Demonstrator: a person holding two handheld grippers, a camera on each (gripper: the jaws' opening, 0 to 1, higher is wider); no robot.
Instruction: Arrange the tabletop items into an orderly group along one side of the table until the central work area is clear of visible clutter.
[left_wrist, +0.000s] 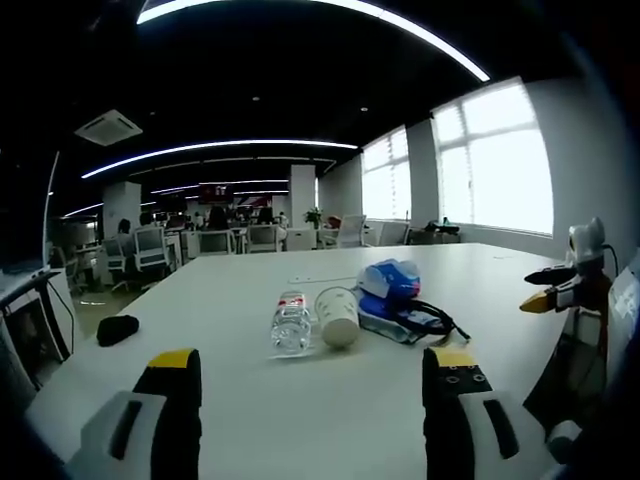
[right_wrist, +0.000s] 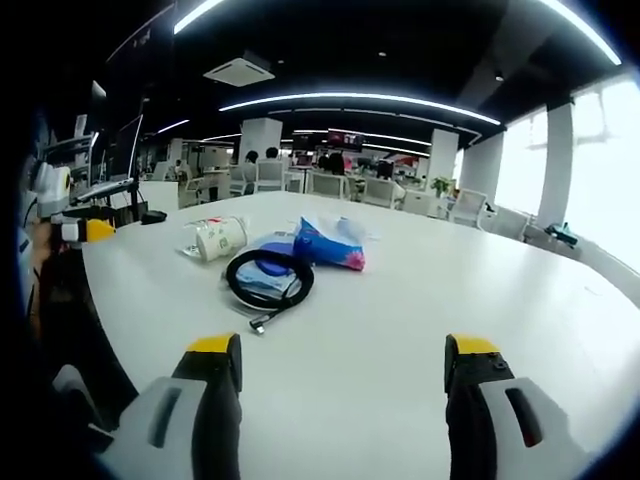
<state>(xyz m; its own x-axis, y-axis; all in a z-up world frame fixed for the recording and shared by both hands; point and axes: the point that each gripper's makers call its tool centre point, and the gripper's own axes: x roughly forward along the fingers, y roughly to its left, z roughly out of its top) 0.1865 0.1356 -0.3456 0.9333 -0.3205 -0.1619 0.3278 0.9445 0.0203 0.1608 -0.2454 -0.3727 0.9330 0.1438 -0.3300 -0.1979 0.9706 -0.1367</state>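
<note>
Both grippers, left (left_wrist: 310, 395) and right (right_wrist: 342, 385), are held spread and empty above the table (right_wrist: 400, 330). Nearest the right one lies the cable (right_wrist: 268, 280), then the blue pack (right_wrist: 330, 243), cup (left_wrist: 338, 315) and bottle (left_wrist: 291, 320), clustered mid-table. The cable is best taken first, pinched across its coil.

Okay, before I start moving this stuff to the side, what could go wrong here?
1. The water bottle lies on its side on the table; a nudge could send it rolling.
2. The paper cup also lies tipped over and looks light, so wide-open jaws could crush it or knock it away.
3. The black cable is coiled on the blue packet; lifting one may drag the other.
</note>
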